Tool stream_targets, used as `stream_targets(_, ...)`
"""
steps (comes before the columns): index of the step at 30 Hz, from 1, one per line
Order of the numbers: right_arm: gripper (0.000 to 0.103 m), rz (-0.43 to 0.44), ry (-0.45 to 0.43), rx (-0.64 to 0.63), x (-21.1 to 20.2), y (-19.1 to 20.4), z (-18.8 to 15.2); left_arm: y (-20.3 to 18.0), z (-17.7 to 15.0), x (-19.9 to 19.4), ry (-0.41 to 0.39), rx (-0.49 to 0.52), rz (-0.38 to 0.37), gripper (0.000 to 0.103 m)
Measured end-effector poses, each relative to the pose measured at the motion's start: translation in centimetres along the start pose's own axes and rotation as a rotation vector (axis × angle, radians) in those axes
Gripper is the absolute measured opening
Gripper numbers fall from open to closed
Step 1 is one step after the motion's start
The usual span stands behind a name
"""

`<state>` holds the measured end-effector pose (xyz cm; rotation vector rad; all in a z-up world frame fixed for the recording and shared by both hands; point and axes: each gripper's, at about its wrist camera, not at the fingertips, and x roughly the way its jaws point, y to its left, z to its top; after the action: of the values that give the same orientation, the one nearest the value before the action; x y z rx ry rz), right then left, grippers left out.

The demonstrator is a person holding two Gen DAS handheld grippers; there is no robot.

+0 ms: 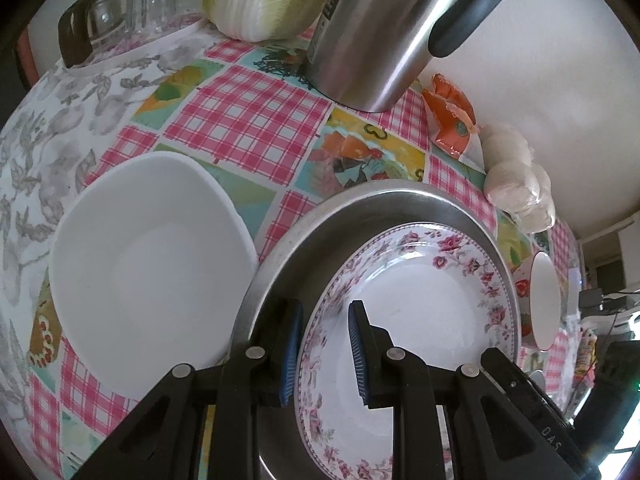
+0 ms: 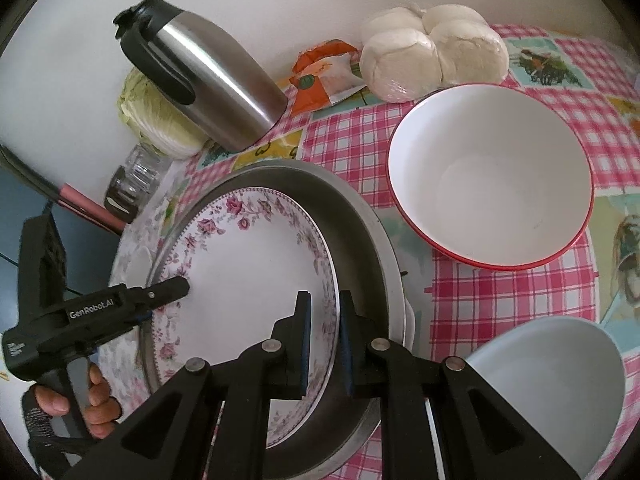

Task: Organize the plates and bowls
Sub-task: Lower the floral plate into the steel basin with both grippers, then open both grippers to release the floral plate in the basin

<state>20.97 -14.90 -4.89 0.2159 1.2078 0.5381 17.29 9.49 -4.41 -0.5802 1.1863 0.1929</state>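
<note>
- Gripping opposite edges of the floral plate, the left gripper and right gripper are both clenching its rim.
- Sitting inside the metal pan, the plate is tilting against the pan's wall.
- Lifting well probably means raising both sides evenly, clearing the pan before heading toward the red-rimmed bowl beside the pan.

I read plate: white, pink floral rim | pan: grey metal | bowl: white, red rim | second bowl: plain white | bench cloth: pink-white check, picture squares | jug: steel, black handle | finger pads: blue.
</note>
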Motion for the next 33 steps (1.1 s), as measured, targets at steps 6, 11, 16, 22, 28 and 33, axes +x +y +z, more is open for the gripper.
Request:
stream_targets(6, 0.015, -0.077, -0.003, -0.051, 0.2, 0.9, -0.1, -0.4, 0.1, -0.6, -0.019, 0.015, 0.031, 0.028)
stream_targets(11, 0.015, -0.105, -0.006, -0.082, 0.1, 1.3, -0.2, -0.8, 0.0, -1.1, -0.034, 0.035, 0.069, 0.028)
stream_targets(16, 0.015, -0.104, -0.023, -0.090, -0.9, 1.4, -0.2, -1.4, -0.1, -1.9, -0.043, 0.056, 0.128, 0.028)
stream_targets(22, 0.015, -0.094, -0.054, -0.118, -2.9, 2.4, 0.0, -2.8, -0.2, -4.6, -0.102, 0.100, 0.153, 0.028)
stream_targets(28, 0.016, -0.124, -0.065, -0.166, -4.1, 3.4, -0.3, -3.3, -0.4, -5.8, -0.118, 0.092, 0.186, 0.042)
stream_targets(33, 0.025, -0.124, -0.073, -0.180, -4.7, 3.1, -0.5, -4.0, -0.5, -6.0, -0.127, 0.103, 0.263, 0.061)
